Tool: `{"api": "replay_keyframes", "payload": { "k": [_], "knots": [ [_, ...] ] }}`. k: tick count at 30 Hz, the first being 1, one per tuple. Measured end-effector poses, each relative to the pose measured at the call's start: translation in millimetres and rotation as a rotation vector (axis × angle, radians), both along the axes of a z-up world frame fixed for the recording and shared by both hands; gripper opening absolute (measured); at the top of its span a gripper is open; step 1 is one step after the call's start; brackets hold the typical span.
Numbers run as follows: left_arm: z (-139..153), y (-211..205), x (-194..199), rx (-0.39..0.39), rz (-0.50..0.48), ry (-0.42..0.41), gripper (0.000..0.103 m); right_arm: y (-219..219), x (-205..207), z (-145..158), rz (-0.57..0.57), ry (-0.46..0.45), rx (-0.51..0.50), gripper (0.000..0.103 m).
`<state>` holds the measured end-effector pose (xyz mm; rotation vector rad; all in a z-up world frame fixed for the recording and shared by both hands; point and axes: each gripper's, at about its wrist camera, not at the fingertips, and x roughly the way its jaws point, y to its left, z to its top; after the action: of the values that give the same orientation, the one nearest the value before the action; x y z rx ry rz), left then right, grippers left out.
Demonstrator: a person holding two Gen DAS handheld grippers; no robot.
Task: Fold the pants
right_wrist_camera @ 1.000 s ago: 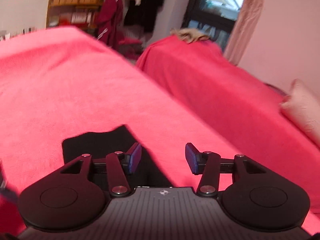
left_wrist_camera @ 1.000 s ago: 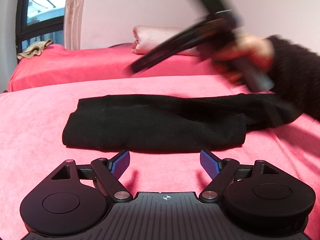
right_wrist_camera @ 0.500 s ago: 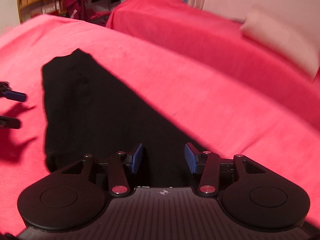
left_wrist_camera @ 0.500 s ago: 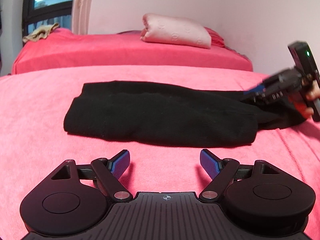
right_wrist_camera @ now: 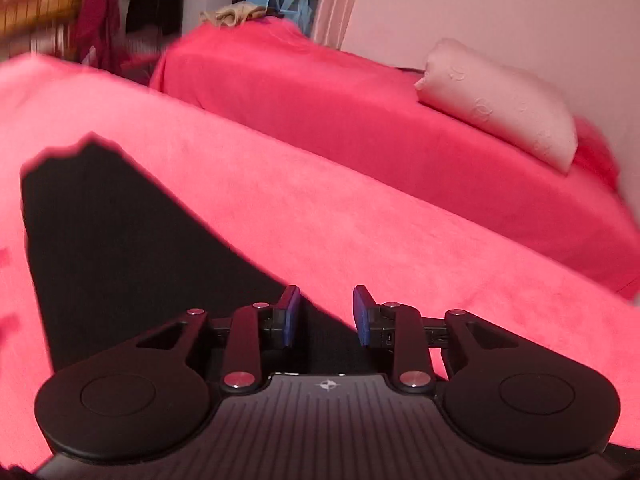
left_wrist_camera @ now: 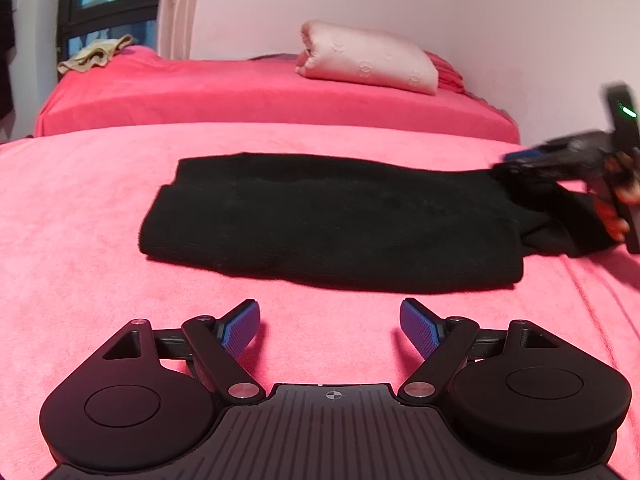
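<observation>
Right gripper [right_wrist_camera: 326,312]: dropped to pants [left_wrist_camera: 320,220] end at 3 o'clock, jaws closing, fabric between. Left gripper [left_wrist_camera: 330,322]: 6 o'clock, jaws apart, empty.

The right gripper [right_wrist_camera: 326,316] has swung down to the pants' [left_wrist_camera: 328,220] far end, its fingers closing.

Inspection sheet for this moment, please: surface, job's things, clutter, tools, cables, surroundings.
Surface: pink blanket over the bed.
Job's things: black pants, partly folded, flat on the blanket.
Clutter: nothing seen on the blanket near the pants.
Tools: left tool open, short of the pants, nothing between its jaws; right tool closing over the pants' end, pads not yet pressing.
Cables: nothing seen.
Surroundings: second bed with pale pillow, beige cloth, window, hanging clothes.
</observation>
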<state>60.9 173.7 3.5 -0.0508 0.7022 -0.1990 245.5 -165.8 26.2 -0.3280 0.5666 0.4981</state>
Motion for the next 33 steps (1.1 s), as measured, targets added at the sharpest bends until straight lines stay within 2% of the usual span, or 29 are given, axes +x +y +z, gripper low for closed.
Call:
{"api": "replay_keyframes", "payload": {
  "k": [1,2,5,9,12,14,16,20,22,24,25,26,27,28,30,33],
  "knots": [
    [1.9,0.4,-0.3,0.001,0.002,-0.002,0.103,-14.3,-8.3,5.1,-0.005,-0.001,0.049,0.055],
    [4.7,0.6,-0.4,0.009,0.009,-0.008,0.103,-31.1,-16.7,9.9,-0.018,-0.006,0.094,0.062],
    [16.4,0.5,1.7,0.017,0.022,-0.029,0.103,-84.0,-33.2,19.0,-0.109,-0.042,0.130,0.062],
    [38.2,-9.1,18.7,0.051,0.017,-0.067,0.103,-147.3,-37.2,14.6,-0.229,-0.069,0.049,0.062],
    [51.8,-23.0,45.2,0.068,-0.014,-0.088,0.103,-172.4,-29.0,3.7,-0.227,-0.013,0.022,0.059],
    [54.2,-34.2,68.2,0.066,-0.031,-0.074,0.103,-174.0,-22.9,-3.6,-0.196,0.020,0.001,0.058],
    [49.4,-46.6,92.0,0.066,-0.043,-0.041,0.103,-168.6,-15.7,-11.3,-0.158,0.015,-0.030,0.058],
    [21.2,-73.4,133.4,0.137,-0.034,0.053,0.103,-165.9,-2.6,-29.4,-0.147,0.025,-0.118,0.060],
    [3.2,-78.0,146.0,0.168,-0.013,0.100,0.103,-171.9,0.5,-37.1,-0.154,0.060,-0.084,0.059],
    [-10.5,-76.4,145.6,0.171,-0.009,0.102,0.103,-183.7,-6.7,-36.9,-0.173,0.090,0.009,0.047],
    [-12.1,-74.4,140.9,0.164,-0.010,0.079,0.103,-187.0,-13.7,-35.9,-0.176,0.085,0.033,0.032],
    [-12.8,-73.4,138.0,0.161,-0.013,0.071,0.103,-187.7,-21.2,-36.5,-0.181,0.059,0.017,0.017],
    [-13.2,-71.7,135.9,0.157,-0.012,0.068,0.103,-185.8,-25.9,-36.4,-0.183,0.032,-0.015,0.011],
    [-13.2,-70.6,135.0,0.154,-0.011,0.068,0.103,-185.0,-30.5,-36.1,-0.186,0.015,-0.034,0.007],
    [-11.8,-69.9,135.7,0.153,-0.006,0.071,0.103,-187.0,-33.0,-28.1,-0.210,-0.034,-0.036,0.006],
    [-9.5,-69.8,138.9,0.160,0.015,0.066,0.103,-203.3,-28.2,-2.9,-0.312,-0.125,0.040,0.005]
  ]
}}
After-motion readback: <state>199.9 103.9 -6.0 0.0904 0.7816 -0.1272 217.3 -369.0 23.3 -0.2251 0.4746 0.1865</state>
